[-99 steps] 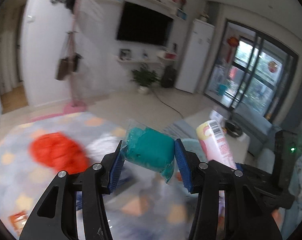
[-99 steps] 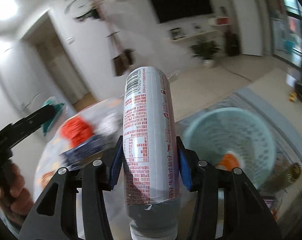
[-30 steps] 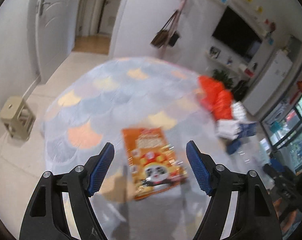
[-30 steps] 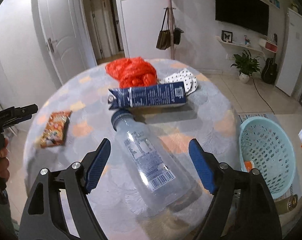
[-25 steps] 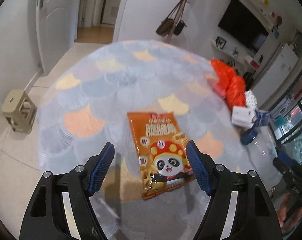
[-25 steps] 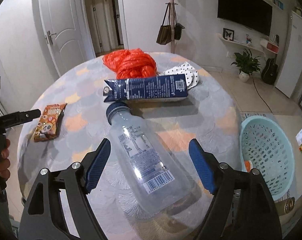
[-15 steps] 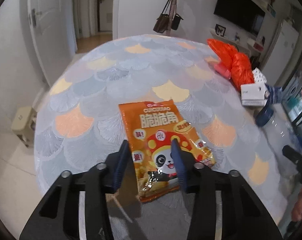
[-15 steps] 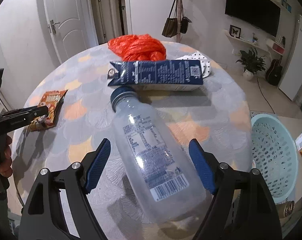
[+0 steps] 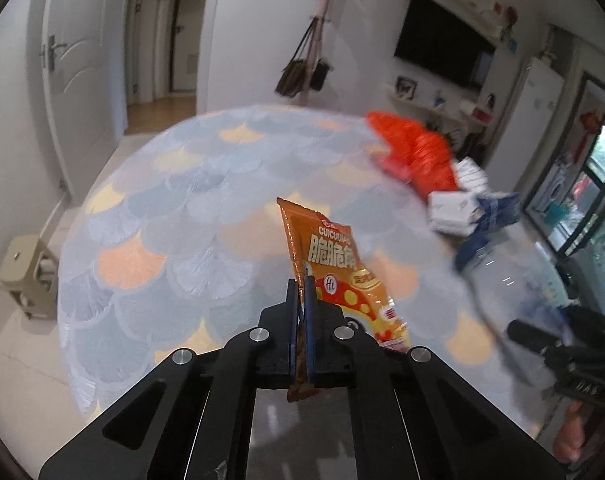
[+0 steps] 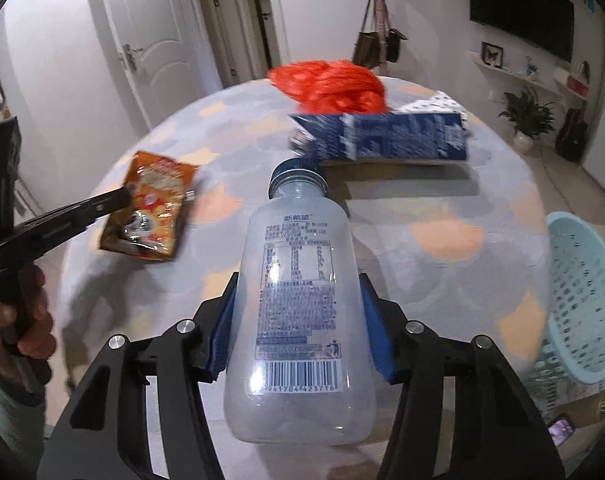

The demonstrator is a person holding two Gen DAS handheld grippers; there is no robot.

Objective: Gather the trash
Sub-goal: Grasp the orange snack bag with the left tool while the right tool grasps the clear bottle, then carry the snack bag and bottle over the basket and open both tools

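The left gripper [image 9: 301, 292] is angled down over the round table [image 9: 190, 216], its jaws just brought fully together on the near edge of an orange snack packet [image 9: 334, 264], which is pinched between the blue pads and tilted up off the cloth. The right gripper [image 10: 298, 320] is likewise pointed downward, its jaws having just been closing; a clear plastic bottle [image 10: 298, 304] with a dark blue cap is clamped between the pads at mid-body, cap end pointing away. In the right wrist view, the hand [image 10: 26, 320] holding the left gripper is seen at the far left. The table is covered with a cloth of grey and orange scallop shapes. Farther back on it, a dark blue carton [image 10: 382, 140] is laid on its side, with a crumpled red bag [image 10: 330, 84] just behind it. A pale green basket [image 10: 582, 300] is seen beyond the table's right edge. White doors, a wall-mounted television [image 9: 442, 52] and hanging bags are seen in the room behind.
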